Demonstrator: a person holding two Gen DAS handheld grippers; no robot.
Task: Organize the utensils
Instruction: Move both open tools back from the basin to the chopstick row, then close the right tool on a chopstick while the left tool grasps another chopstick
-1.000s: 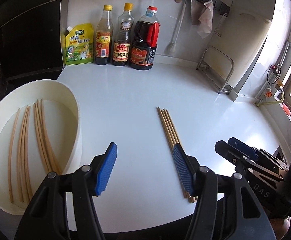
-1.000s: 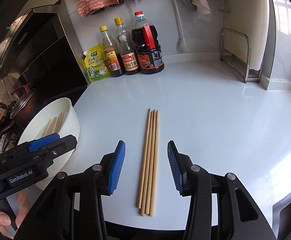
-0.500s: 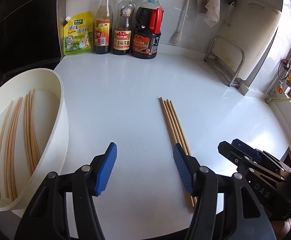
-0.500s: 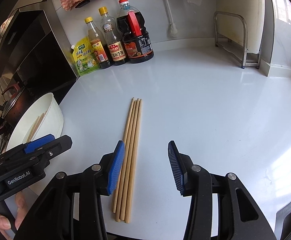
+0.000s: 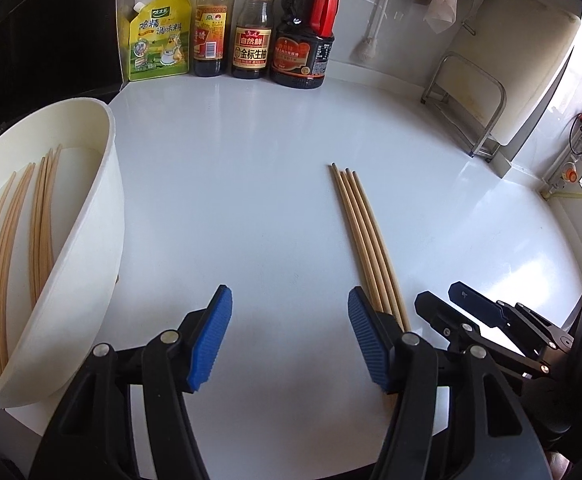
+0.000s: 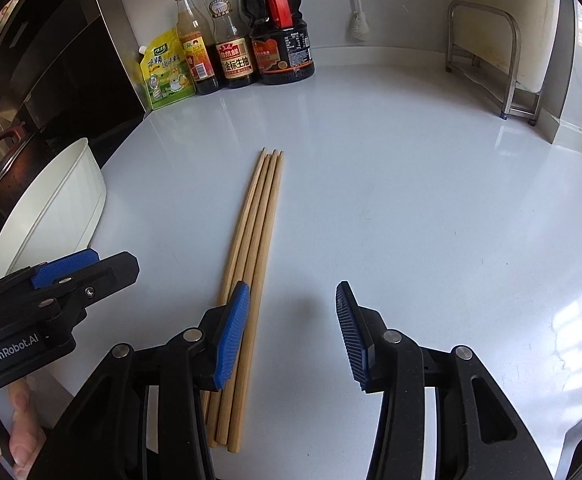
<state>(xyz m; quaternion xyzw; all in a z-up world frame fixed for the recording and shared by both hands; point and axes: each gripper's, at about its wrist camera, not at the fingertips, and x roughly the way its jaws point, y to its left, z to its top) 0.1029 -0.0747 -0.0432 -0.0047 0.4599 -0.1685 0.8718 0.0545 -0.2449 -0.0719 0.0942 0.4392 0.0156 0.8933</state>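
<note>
— Both grippers have sunk toward the tabletop (image 6: 411, 168) since a second ago, and the chopsticks on the tabletop (image 6: 257, 240) now reach up under the right gripper's left finger instead of lying centred in its gap.

— How many chopsticks out there?

— Four, side by side and touching, tips pointing toward the back wall. Their near ends pass beneath the right gripper (image 6: 293, 336); its fingers stand apart with nothing between them.

— And the left gripper (image 5: 289, 338)?

— Fingers apart too, somewhat wider, over bare tabletop. In its view the four sticks run just beside and behind its right finger, not between the pair.

— Anything already put away?

— A white bowl (image 5: 103, 216) sits at the left edge of the tabletop with more chopsticks in the bowl (image 5: 15, 248); I make out roughly seven, though they overlap, so the count is unsure.

— Back wall?

— Three bottles (image 5: 265, 20) in a row, with one yellow pouch (image 5: 157, 38) at their left.
</note>
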